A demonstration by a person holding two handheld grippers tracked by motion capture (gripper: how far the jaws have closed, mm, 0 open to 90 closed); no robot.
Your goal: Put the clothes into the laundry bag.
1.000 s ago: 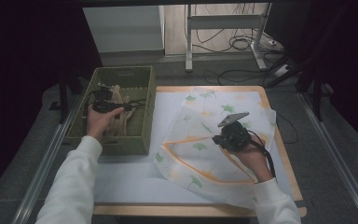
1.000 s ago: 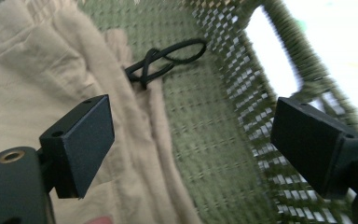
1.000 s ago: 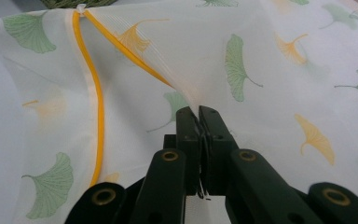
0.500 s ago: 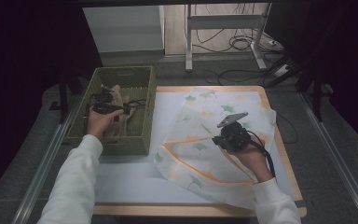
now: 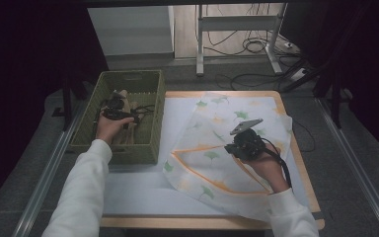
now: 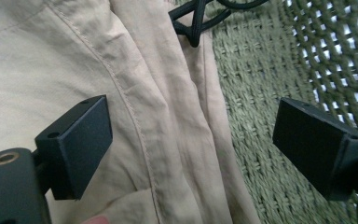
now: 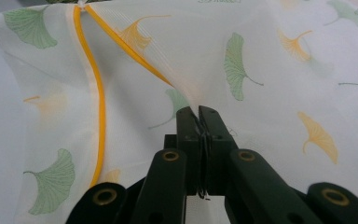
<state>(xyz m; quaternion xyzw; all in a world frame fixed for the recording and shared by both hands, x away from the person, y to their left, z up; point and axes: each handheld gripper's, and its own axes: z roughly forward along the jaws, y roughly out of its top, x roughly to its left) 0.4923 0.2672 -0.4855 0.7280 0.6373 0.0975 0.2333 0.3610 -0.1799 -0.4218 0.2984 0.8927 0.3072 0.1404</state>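
1. Surface [image 5: 138,197] – wood-edged top w/ pale sheet over it. Front-left stretch lies bare, open room there; right edge and far edge partly overhung by item 2. Metal rails run along both sides below.

2. Cloth [image 5: 217,148] – white, ginkgo-leaf print in green/orange, orange border stripe. Spread over right half of surface, one corner folded in, near corner drooping past front edge. A pinch of it is raised into a small peak at centre-right [image 7: 186,93].

3. Basket [image 5: 150,84] – green woven, at far-left corner of surface, its right wall just beside cloth's left edge. Walls hem in movement on all four sides.

4. Beige garment [image 6: 74,70] – crumpled inside basket, seams showing; black cable crosses its top.

5. Left gripper [image 5: 114,109] – down in basket, over garment. Jaws wide apart, nothing pressed between; one jaw over fabric, other over basket weave.

6. Right gripper [image 7: 200,116] – on cloth, centre-right. Jaws closed tight on the cloth peak.

Change vs. earlier frames: left gripper sits lower in basket, nearer garment. Right gripper and cloth unchanged.
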